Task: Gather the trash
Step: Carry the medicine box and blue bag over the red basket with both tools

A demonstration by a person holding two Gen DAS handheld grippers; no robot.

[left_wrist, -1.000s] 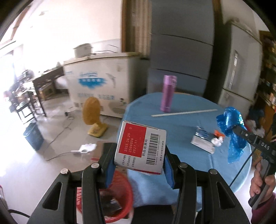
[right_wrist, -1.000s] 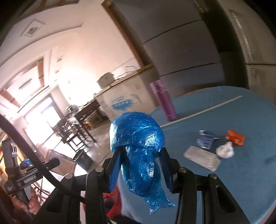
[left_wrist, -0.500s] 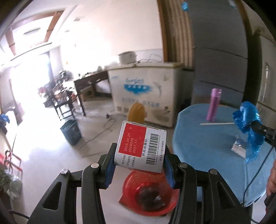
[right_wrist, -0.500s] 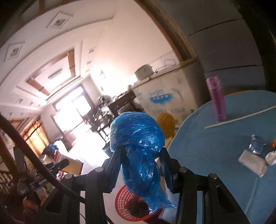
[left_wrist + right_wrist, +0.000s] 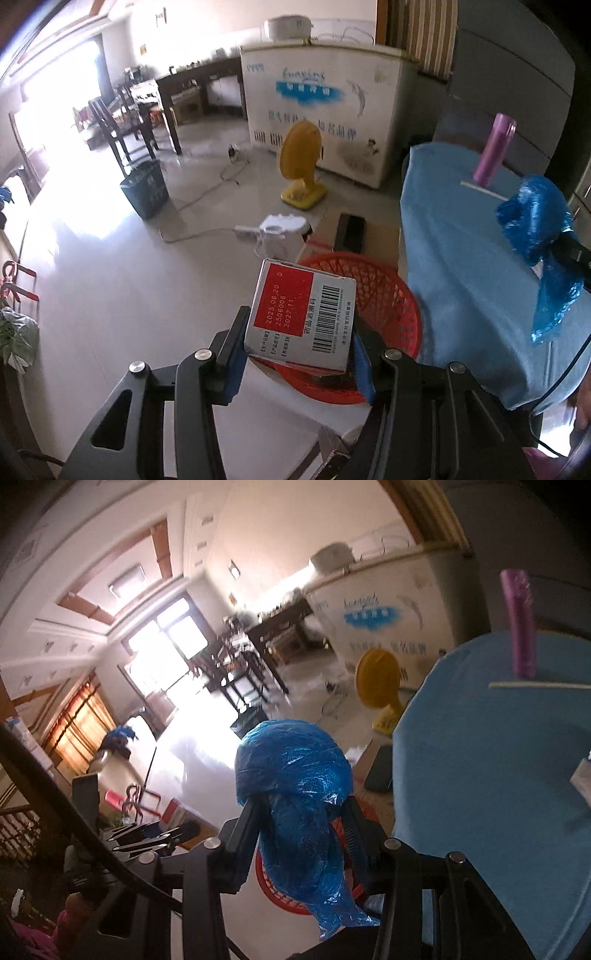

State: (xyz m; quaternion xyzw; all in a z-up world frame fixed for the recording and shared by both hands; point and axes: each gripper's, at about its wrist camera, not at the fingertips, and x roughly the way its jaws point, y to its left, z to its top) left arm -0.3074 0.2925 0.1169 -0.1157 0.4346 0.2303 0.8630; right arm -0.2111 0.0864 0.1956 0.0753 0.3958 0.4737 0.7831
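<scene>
Carton (image 5: 301, 317), red and white with barcode: clamped between the jaws of the left gripper (image 5: 299, 354), which are closed against its two sides, printed face toward the camera. Held high so it can drop clear, by my reading.

Basket (image 5: 384, 295), red mesh, on the floor: directly beyond and below the left jaws, close against the worktop (image 5: 461, 258) edge; dark contents show at its bottom. Evidently the bin for the rubbish, hence both tools brought to it.

Plastic bag (image 5: 299, 805), blue, crumpled: pinched at its middle by the right gripper (image 5: 301, 830), jaws closed on it, bulk bulging above and a loose tail hanging below. Red basket rim shows just under these jaws.

Bottle (image 5: 493, 151), purple, upright on the blue-clothed worktop, well beyond the right jaws; a pale stick (image 5: 539, 685) lies at its foot.

Fan (image 5: 301, 166), yellow, on the floor ahead of the left jaws, in front of a white chest freezer (image 5: 325, 99).

Status: both items carried, neither yet released; release over the basket seems next.
</scene>
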